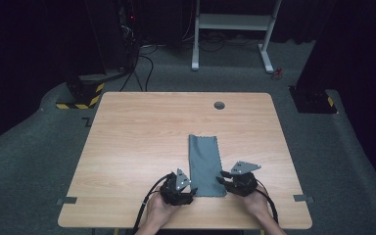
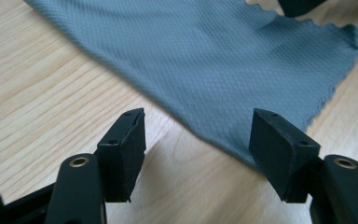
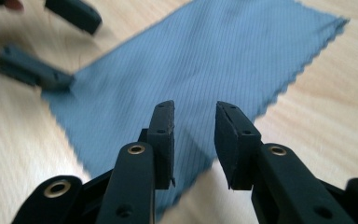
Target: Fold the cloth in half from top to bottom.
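Grey cloth lies flat near the table's front edge. My left claw and right claw, both released, flank its near corners; a shallow pinch may slip off the thin fabric.

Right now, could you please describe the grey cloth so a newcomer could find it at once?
On the light wooden table, look near the front edge, between the left gripper and right gripper. The long grey-blue woven cloth lies flat there, its zigzag-cut edges the only fabric around.
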`<state>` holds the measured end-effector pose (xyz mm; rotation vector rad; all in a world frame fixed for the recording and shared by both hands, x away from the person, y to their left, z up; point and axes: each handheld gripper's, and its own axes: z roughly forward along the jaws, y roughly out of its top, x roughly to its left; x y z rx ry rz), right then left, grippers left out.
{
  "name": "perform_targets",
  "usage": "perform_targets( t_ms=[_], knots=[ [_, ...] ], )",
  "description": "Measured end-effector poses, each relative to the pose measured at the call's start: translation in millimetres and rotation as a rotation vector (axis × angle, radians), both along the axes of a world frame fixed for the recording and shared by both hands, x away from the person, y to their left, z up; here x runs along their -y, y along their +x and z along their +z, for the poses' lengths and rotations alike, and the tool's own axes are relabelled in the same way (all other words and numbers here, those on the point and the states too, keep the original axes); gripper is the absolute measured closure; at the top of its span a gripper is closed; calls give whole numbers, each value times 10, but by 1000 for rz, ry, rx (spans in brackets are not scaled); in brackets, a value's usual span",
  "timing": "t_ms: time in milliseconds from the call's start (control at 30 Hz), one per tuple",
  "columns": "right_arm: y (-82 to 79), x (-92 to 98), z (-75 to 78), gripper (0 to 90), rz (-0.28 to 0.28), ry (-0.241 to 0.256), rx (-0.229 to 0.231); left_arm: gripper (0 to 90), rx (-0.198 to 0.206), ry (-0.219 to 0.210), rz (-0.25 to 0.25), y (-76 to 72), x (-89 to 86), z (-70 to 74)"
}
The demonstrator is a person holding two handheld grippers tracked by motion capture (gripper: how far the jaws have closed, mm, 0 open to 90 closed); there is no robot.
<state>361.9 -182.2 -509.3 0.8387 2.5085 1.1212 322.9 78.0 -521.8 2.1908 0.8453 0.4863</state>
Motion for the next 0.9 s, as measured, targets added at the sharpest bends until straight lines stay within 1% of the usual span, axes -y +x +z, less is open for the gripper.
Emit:
perform_targets(
  t_ms=[100, 133, 167, 233, 300, 333, 400, 467, 533, 567, 600, 633, 700, 733, 833, 867, 900],
  knots=[
    [-47, 4, -83, 691, 5, -70, -4, 364, -16, -25, -4, -32, -48, -14],
    [-29, 47, -101, 684, 4, -32, -21, 364, -24, -32, -1, -40, -62, -16],
    [-29, 47, -101, 684, 4, -32, -21, 364, -27, -36, -4, -46, -72, -17],
    [-4, 63, -99, 680, 3, -27, -34, 363, -23, -21, -14, -62, -82, -3],
    [-1, 64, -102, 681, 2, -26, -32, 360, -19, -9, -22, -65, -96, 25],
    [-1, 65, -103, 681, 1, -24, -33, 360, -18, -20, -26, -53, -112, 45],
    [5, 68, -104, 683, 0, -21, -34, 364, -22, -58, -33, 14, -134, 102],
    [17, 69, -111, 687, 0, -14, -29, 379, -19, -74, -58, 130, -124, 159],
    [22, 68, -116, 688, 0, -9, -27, 383, -21, -80, -64, 285, -90, 183],
    [21, 68, -116, 689, 0, -8, -28, 383, -31, -87, -61, 369, -69, 182],
    [21, 69, -117, 689, 0, -8, -28, 383, -36, -86, -58, 454, -48, 181],
    [18, 69, -119, 689, 0, -7, -27, 383, -37, -81, -48, 553, -16, 177],
    [18, 74, -123, 688, 4, -6, -21, 392, -32, -72, -40, 693, 23, 172],
    [16, 77, -126, 688, 5, -3, -21, 398, -33, -73, -34, 791, 50, 165],
    [14, 81, -131, 688, 6, 1, -19, 407, -47, -81, -25, 993, 114, 143],
    [14, 82, -132, 688, 6, 1, -16, 413, -44, -78, -19, 1058, 135, 134],
    [13, 82, -131, 688, 5, 0, -17, 422, -49, -87, -10, 1120, 149, 126]
  ],
)
